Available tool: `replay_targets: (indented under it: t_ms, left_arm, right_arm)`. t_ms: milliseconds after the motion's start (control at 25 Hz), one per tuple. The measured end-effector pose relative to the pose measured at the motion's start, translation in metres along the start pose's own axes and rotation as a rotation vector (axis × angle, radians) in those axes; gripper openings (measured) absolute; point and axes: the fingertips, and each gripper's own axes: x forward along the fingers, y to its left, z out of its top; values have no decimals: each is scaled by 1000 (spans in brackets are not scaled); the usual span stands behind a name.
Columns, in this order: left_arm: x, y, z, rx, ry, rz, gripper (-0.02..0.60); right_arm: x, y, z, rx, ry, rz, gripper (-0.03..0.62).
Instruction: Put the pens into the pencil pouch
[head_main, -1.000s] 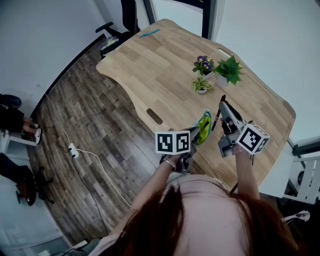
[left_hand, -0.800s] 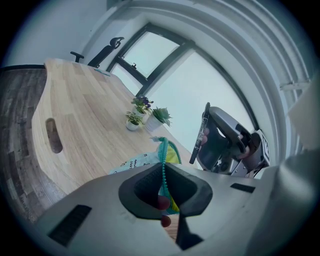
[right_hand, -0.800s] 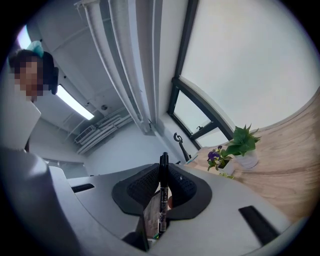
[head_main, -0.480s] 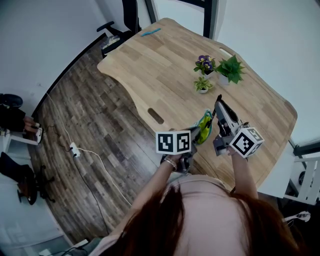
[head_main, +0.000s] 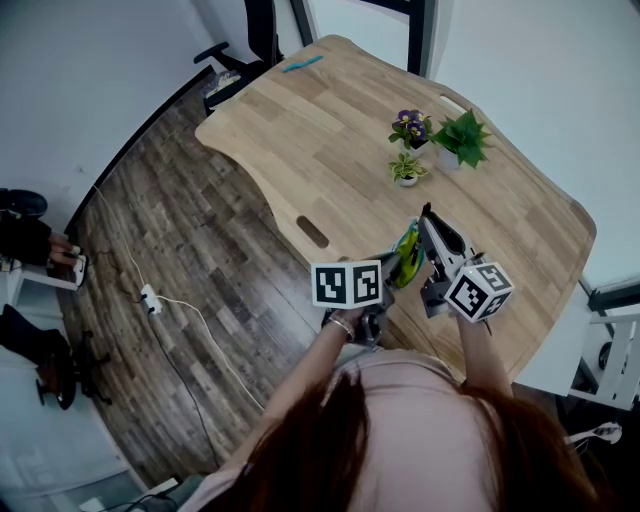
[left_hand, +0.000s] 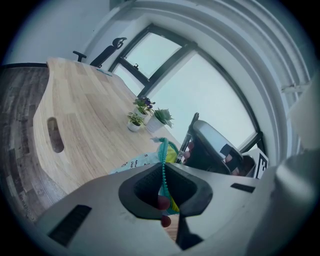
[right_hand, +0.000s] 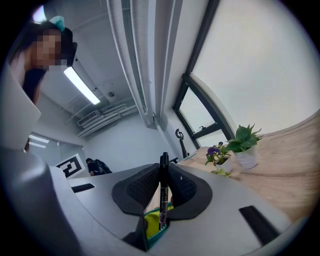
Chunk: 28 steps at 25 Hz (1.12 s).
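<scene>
Down near the front edge of the wooden tabletop (head_main: 300, 140), the left gripper (head_main: 388, 266) has its jaws pressed together on the teal zipper edge of the pencil pouch (head_main: 407, 254), a yellow-green pouch lifted off the wood and hanging between the two grippers. Seen from the left gripper view, the zipper (left_hand: 163, 172) runs straight down between the dark pads (left_hand: 145, 190), and the pouch's pale printed side spreads out beyond them toward the tabletop. The right gripper (head_main: 427, 218) is just beside the pouch on its right, clamped on a black pen (right_hand: 163, 187) that stands upright across its pads, top end poking above them and lower end down against the yellow lining at the pouch's mouth (right_hand: 152, 220); whether the tip is truly inside cannot be told. From the left gripper view the same pen (left_hand: 188, 136) shows as a thin dark rod slanting down to the pouch's top edge, with the right gripper's grey body right behind it. Farther back on the tabletop stand three small potted plants close together: one with purple flowers (head_main: 408, 127), a leafy green one in a white pot (head_main: 460, 140) and a smaller one (head_main: 405, 170) in front of them. A slim blue thing (head_main: 300, 65) lies alone at the far end, well apart from everything else, and an oblong slot (head_main: 310, 232) is cut into the wood near the left gripper. On the wooden floor (head_main: 190, 250) to the left lies a white power strip (head_main: 147, 299) with its cable
</scene>
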Motion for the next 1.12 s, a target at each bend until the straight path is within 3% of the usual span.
replay_targets:
  t_ms: [600, 840, 1120]
  left_arm:
    - [-1, 3, 1, -13, -16, 3, 12]
    - [0, 5, 3, -21, -22, 5, 13]
    - [-1, 6, 2, -19, -19, 4, 13]
  right_arm:
    - [-6, 9, -32, -229, 136, 0, 51]
    - [-9, 13, -50, -391, 242, -1, 52]
    - [-9, 14, -62, -453, 311, -7, 72]
